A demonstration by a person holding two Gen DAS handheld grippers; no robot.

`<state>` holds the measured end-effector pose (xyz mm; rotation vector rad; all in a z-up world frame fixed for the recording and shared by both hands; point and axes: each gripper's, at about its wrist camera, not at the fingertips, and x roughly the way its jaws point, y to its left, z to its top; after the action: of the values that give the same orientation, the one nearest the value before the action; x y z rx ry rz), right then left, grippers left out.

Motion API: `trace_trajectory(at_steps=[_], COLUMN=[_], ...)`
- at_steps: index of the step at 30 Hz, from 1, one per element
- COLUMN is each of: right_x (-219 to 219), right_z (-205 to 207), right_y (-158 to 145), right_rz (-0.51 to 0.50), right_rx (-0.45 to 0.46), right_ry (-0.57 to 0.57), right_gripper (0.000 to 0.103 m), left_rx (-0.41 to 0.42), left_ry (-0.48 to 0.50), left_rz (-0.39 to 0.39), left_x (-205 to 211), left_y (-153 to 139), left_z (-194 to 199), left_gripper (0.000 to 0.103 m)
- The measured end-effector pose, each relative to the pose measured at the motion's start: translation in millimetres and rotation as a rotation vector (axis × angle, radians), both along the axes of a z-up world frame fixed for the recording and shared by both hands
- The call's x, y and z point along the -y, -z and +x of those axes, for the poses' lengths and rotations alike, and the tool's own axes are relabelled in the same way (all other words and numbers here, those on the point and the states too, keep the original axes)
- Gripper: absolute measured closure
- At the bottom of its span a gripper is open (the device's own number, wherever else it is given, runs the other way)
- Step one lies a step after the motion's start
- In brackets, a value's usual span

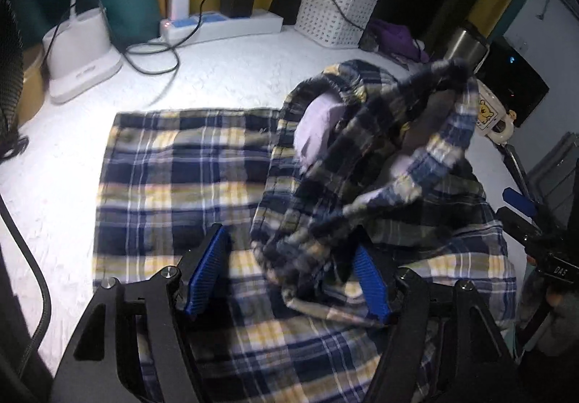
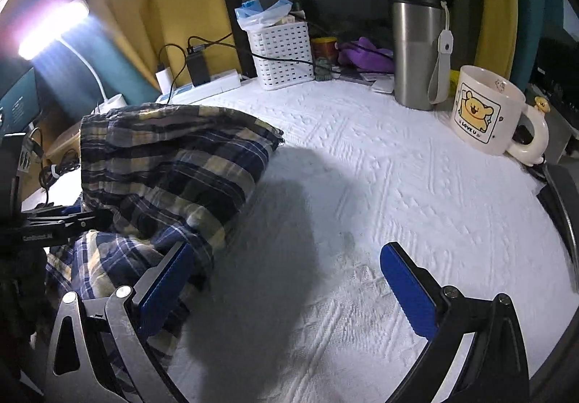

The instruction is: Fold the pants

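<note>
The plaid pants [image 1: 173, 171] in navy, yellow and white lie on the white textured table cover. Their left part lies flat; the right part is bunched up in a raised, blurred heap [image 1: 365, 164] with pale lining showing. My left gripper [image 1: 289, 276] is open, its blue pads on either side of the heap's lower edge. In the right wrist view the pants [image 2: 170, 171] are heaped at the left. My right gripper [image 2: 289, 283] is open and empty over bare cover, its left pad [image 2: 166, 287] against the cloth's edge. The right gripper also shows in the left wrist view [image 1: 521, 207].
A white basket [image 2: 282, 55], steel tumbler [image 2: 419, 51] and bear mug [image 2: 488, 109] stand along the back right. A power strip [image 1: 220, 24] with chargers and cables, and a white lamp base [image 1: 79, 51], stand at the back left. A purple cloth [image 2: 365, 55] lies behind.
</note>
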<state>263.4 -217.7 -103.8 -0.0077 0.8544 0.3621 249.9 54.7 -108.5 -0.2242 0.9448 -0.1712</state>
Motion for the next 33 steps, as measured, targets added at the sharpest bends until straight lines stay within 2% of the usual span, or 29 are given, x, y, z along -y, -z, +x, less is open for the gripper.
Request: trace_trajectory(at_steps=[5, 8, 14, 21, 24, 29, 33], right_x=[-5.7, -9.2, -19.6, -35.9, -42.9, -53.1, -54.9], right_z=[3.0, 1.6, -5.3, -21.3, -27.3, -33.0, -33.8], right_y=[4.1, 4.1, 1.4, -6.5, -8.0, -9.4, -11.7], right_rz=[-0.001, -0.001, 0.008, 0.012, 0.009, 0.001, -0.007], right_rx=[-0.007, -0.009, -0.006, 0.01, 0.012, 0.011, 0.014], right_ry=[-0.011, -0.021, -0.052, -0.099, -0.119, -0.148, -0.153], right_gripper=[0.0, 0.0, 0.0, 0.0, 0.0, 0.0, 0.0], left_rx=[0.014, 0.043, 0.107, 0.156, 0.131, 0.008, 0.02], left_ry=[0.01, 0.008, -0.008, -0.056, -0.078, -0.146, -0.145], left_rz=[-0.038, -0.04, -0.028, 0.003, 0.02, -0.009, 0.005], left_x=[-3.4, -4.7, -8.5, -18.2, -22.7, -42.0, -47.5], left_y=[-4.6, -15.7, -45.7, -71.4, -63.2, -26.0, -28.5], left_z=[3.0, -2.7, -34.9, -81.3, -90.0, -82.5, -92.1], left_gripper=[0.075, 0.081, 0.086, 0.086, 0.086, 0.083, 0.074])
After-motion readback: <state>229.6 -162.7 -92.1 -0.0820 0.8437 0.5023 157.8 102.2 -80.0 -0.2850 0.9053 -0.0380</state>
